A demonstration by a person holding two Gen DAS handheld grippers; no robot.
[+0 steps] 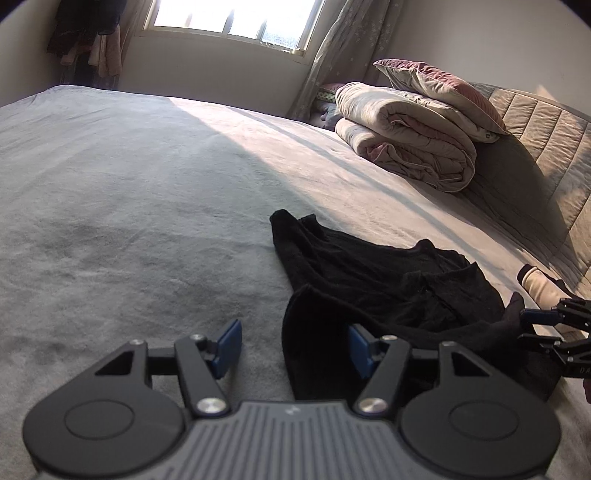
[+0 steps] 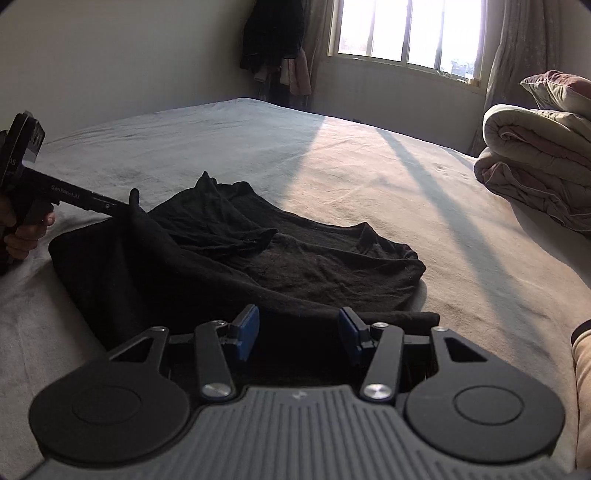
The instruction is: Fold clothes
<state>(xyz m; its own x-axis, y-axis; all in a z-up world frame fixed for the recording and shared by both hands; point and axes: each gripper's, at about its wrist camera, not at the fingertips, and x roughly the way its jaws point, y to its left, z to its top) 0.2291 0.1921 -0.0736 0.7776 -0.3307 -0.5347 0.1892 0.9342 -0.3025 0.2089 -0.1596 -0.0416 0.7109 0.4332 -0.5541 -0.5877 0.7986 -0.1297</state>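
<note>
Black garment (image 2: 236, 258) crumpled, long axis toward window (image 2: 406, 29)

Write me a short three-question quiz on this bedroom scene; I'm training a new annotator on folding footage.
1. True or false: the black garment lies on the bed.
2. Are the jaws of the left gripper open or shut?
A. open
B. shut
3. What lies on top of the folded quilt?

Key:
1. True; it lies partly folded.
2. A, open with nothing pressed between them; the right gripper stands open too, above the garment's near edge.
3. A pillow.
</note>
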